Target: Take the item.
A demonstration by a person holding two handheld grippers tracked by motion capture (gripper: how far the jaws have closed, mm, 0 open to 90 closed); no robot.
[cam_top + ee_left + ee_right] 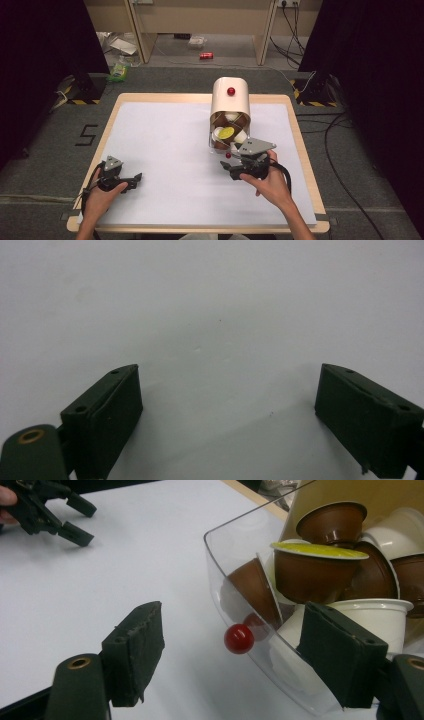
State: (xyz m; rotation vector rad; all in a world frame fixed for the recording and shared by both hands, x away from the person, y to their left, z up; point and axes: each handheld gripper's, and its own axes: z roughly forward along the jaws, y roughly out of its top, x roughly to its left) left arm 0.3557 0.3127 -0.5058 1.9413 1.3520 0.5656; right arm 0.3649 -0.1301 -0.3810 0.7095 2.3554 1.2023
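Right gripper (pixel 227 657) is held at the near end of the capsule dispenser (pixel 230 102), jaws apart on either side of the clear drawer (pixel 225 560), nothing clamped yet. Left gripper (pixel 227 405) is rested on the white table (pixel 165 150) at near left, jaws wide apart, empty. Drawer is seen pulled out, full of coffee capsules (pixel 320 567). Step judged: reaching for the red knob (pixel 238 638). Next, jaws must be centred on the knob and closed.
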